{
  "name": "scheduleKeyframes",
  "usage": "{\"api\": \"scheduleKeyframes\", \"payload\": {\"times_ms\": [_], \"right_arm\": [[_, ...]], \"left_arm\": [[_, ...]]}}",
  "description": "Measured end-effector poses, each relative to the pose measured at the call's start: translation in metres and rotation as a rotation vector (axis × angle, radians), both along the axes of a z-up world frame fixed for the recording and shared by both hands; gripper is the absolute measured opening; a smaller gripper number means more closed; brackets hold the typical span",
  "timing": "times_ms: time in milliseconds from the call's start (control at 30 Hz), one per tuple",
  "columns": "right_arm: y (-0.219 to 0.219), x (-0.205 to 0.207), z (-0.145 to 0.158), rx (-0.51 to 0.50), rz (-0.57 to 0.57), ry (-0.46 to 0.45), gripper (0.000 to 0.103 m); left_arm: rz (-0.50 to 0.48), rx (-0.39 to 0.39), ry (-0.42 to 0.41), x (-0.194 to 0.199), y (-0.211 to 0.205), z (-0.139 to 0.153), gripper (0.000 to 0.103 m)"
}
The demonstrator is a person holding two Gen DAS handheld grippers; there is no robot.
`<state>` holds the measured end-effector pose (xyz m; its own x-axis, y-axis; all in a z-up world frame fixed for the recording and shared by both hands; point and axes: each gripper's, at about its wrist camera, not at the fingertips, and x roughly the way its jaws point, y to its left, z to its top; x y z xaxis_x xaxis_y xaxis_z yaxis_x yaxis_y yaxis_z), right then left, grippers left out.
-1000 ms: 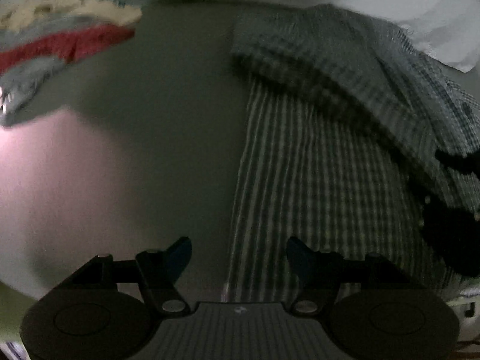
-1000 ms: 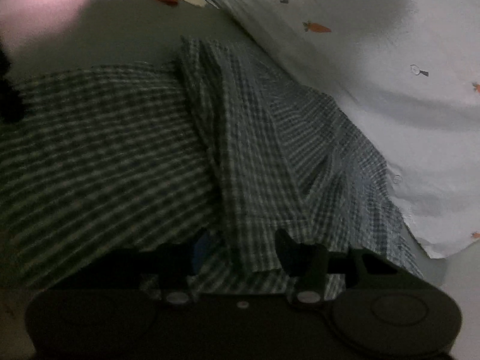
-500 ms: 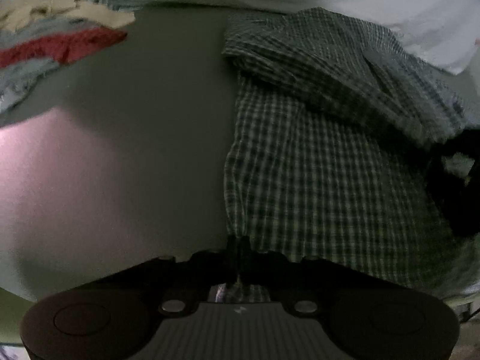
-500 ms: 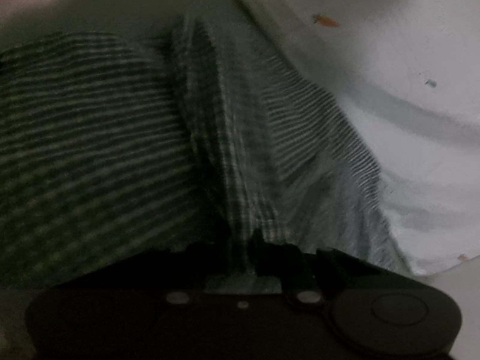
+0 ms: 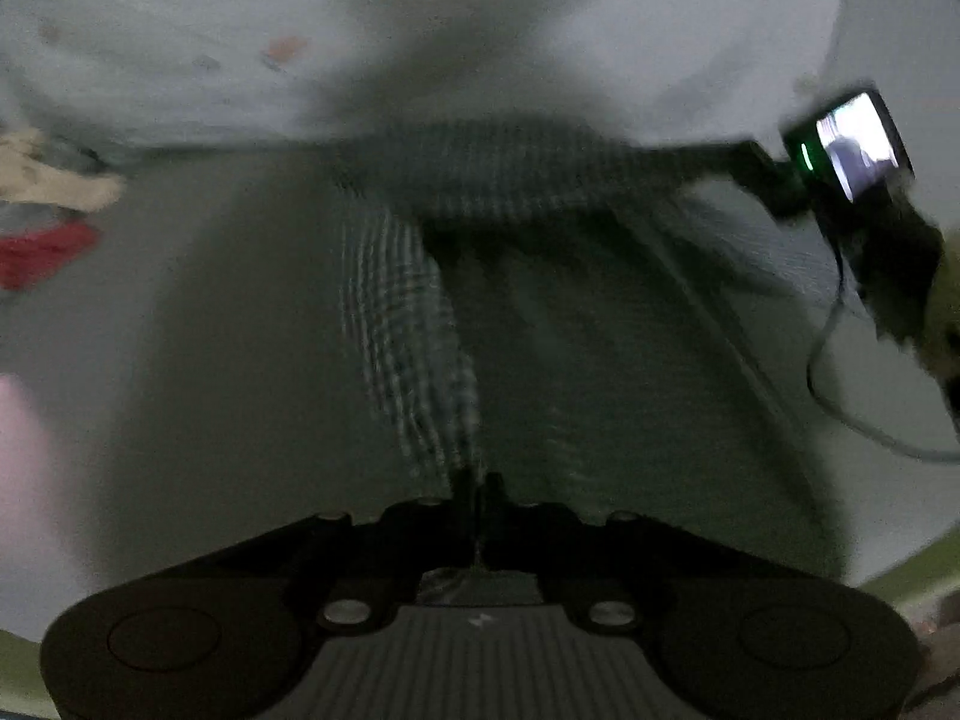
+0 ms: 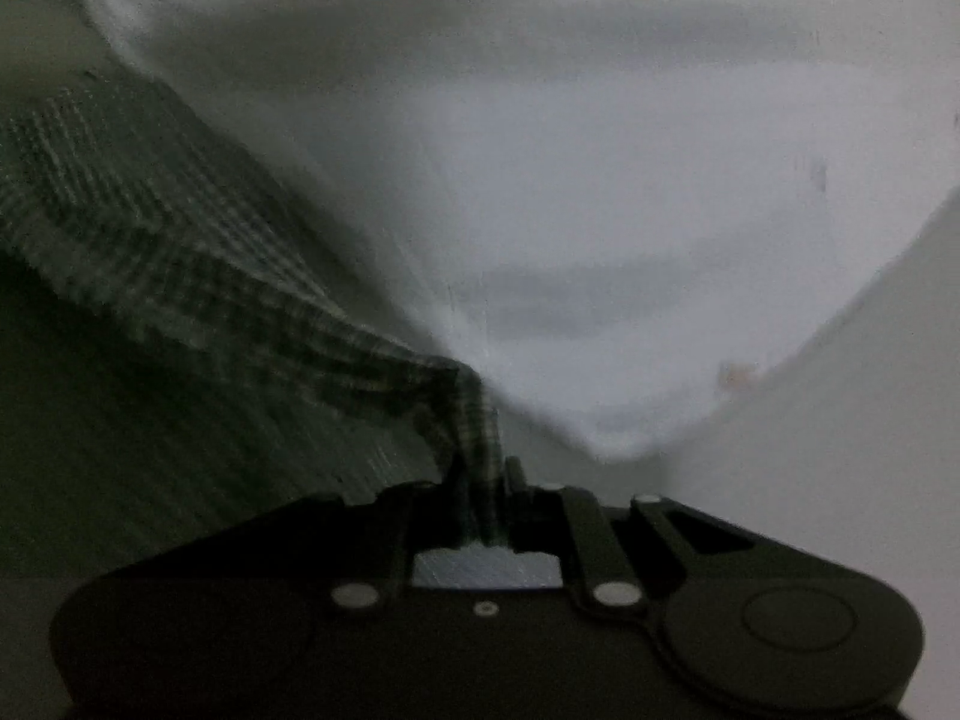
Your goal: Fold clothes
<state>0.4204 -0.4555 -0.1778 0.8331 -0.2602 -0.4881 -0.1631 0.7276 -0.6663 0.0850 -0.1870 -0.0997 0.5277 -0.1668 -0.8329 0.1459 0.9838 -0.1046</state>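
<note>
At the far left of the left wrist view, a small heap of red and cream clothes (image 5: 42, 222) lies on the grey desk (image 5: 198, 330). Right of it, in mid frame, the checked shirt (image 5: 414, 324) hangs stretched and blurred, running down to the lower centre, where the left tool (image 5: 477, 489) is pressed together on its edge. At the upper right, the other tool's lit screen shows, with the cloth drawn taut toward it.

In the right wrist view the shirt (image 6: 180, 252) fills the left side and narrows to a bunched corner at lower centre, pinched by the right tool (image 6: 480, 480). A white printed sheet (image 6: 570, 180) covers the right.

The shirt looks light, thin and limp; it will likely sag between the grips and wrinkle. Corners and hems seem the best holds.
</note>
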Motion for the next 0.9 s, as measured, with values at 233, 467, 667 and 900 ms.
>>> {"api": "scheduleKeyframes", "payload": {"times_ms": [233,467,667,900], "right_arm": [[-0.033,-0.044,-0.015,0.273,-0.027,0.129,0.046],[0.016,-0.163,-0.027,0.687,0.143,0.434,0.044],[0.066,-0.227,-0.029,0.986,0.140,0.625,0.042],[0.088,-0.249,-0.056,1.124,-0.037,0.772,0.046]], "left_arm": [[-0.030,0.030,0.150,-0.008,-0.031,-0.048,0.027],[0.207,-0.028,0.095,-0.033,0.060,-0.037,0.045],[0.187,-0.171,0.190,-0.032,0.109,-0.072,0.045],[0.117,-0.349,0.304,-0.035,0.123,-0.109,0.042]]}}
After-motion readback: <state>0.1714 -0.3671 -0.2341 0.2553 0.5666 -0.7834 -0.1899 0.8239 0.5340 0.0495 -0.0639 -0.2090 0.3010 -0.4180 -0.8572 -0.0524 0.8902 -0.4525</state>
